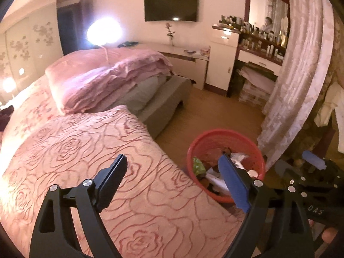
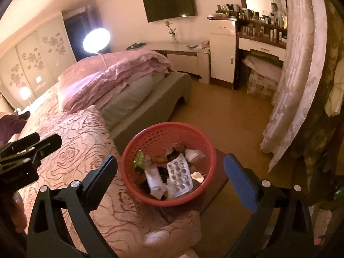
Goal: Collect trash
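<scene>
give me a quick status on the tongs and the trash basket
Left tongs open, empty. Right tongs open, empty. Red basket holds trash, blister pack on top. Nothing in the way.

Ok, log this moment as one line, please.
left claw: open, empty | right claw: open, empty | red perforated plastic basket: holds silver blister pack, tissues, wrappers | bed beside basket: no trash seen

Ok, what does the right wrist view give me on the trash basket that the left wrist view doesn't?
Right wrist only: the whole red basket unobstructed, a blister pack lying on top, and the dark stool under it.

Left wrist only: the right gripper beside the basket.

Both: the basket already holds trash, stands next to the rose-patterned bedspread, and both grippers are open and empty, including the left gripper.
</scene>
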A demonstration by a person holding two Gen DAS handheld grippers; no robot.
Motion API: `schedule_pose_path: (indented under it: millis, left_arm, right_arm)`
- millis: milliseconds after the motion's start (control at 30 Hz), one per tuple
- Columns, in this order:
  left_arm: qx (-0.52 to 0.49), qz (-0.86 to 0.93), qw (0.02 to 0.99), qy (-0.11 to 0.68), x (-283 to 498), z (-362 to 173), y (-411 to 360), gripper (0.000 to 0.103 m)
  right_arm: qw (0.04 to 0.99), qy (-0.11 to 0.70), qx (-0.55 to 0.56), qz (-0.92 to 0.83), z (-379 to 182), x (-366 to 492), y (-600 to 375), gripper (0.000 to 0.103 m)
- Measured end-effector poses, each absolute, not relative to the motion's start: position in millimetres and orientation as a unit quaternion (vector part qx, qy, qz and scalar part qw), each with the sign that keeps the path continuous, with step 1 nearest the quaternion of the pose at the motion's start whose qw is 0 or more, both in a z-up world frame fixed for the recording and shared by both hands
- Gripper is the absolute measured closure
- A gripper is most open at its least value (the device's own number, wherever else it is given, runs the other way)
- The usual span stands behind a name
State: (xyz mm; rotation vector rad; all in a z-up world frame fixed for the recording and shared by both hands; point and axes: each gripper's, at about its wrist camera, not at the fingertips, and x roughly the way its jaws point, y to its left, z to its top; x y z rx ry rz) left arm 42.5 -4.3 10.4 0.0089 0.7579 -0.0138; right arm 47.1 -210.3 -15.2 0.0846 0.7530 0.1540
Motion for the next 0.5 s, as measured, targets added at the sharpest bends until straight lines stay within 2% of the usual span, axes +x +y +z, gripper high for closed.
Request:
schedule_pose_path:
  millis: [500]
  left_arm:
    - [-0.013,0.017,0.932,0.362,14.1,11.8,10.7,0.016]
  right_arm:
    - [0.932,0.348,0.04,0.089,-3.8,24.2,-192.8,0.007]
